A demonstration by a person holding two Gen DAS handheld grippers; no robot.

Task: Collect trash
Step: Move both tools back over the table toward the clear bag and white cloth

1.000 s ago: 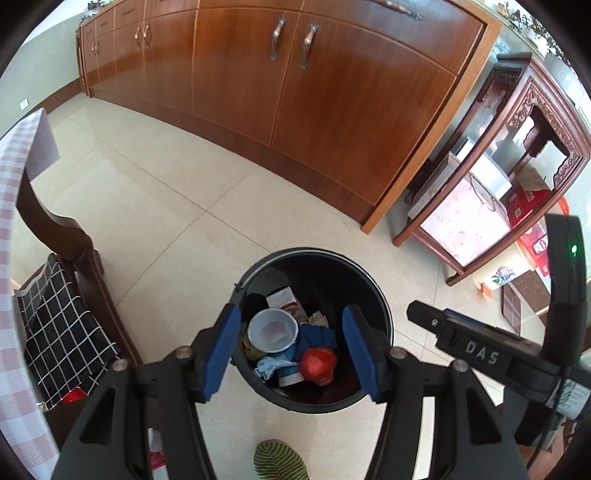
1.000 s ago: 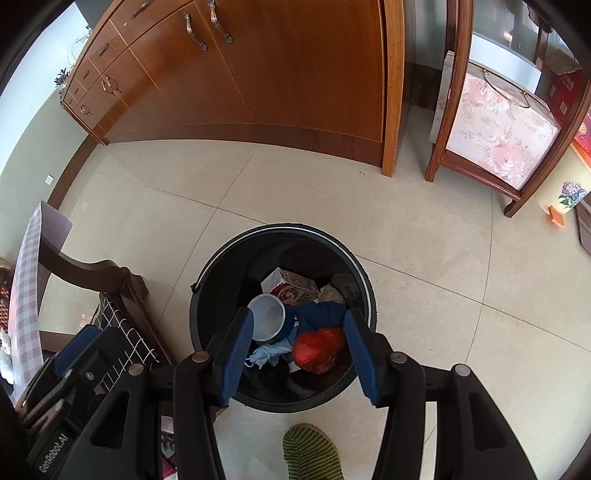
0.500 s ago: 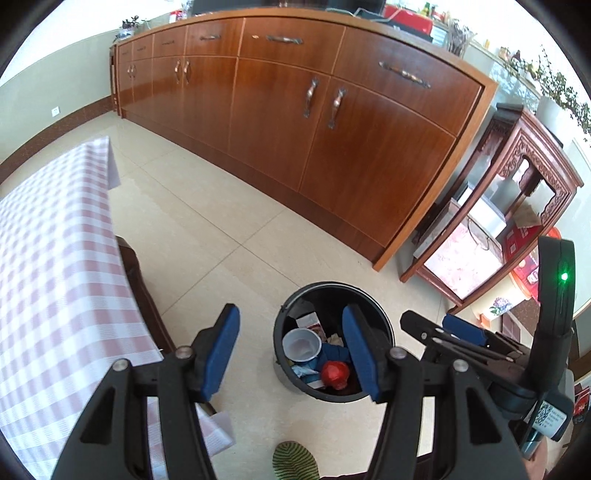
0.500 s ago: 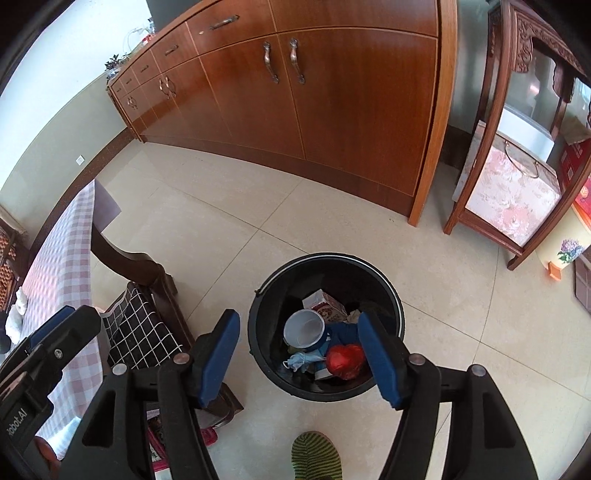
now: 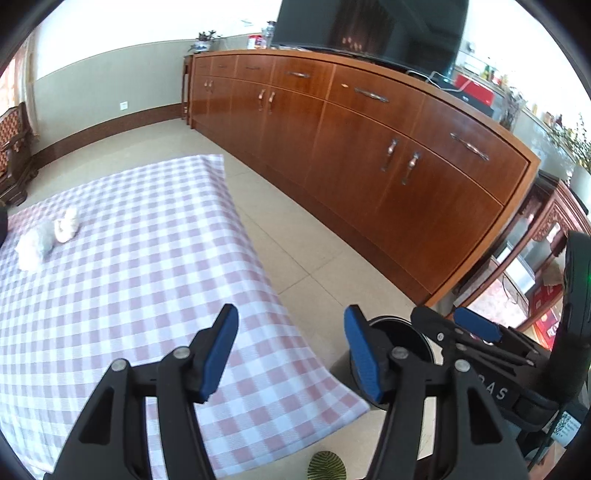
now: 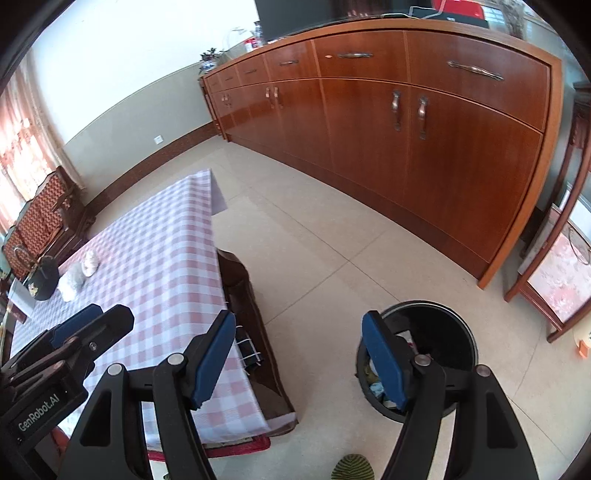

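Left gripper jaws wide apart, empty, above the near right corner of the checkered table. Right gripper also spread, nothing between the pads, over the floor gap between table edge and black trash bin. Bin stands on the tile floor right of the table, with trash inside. Dark wooden chair tucked under the table's right edge. Crumpled white tissues near the table's far left edge, well apart from both grippers. Wooden sideboard along the far wall.

A home dining room: checked tablecloth; long wooden sideboard; television.
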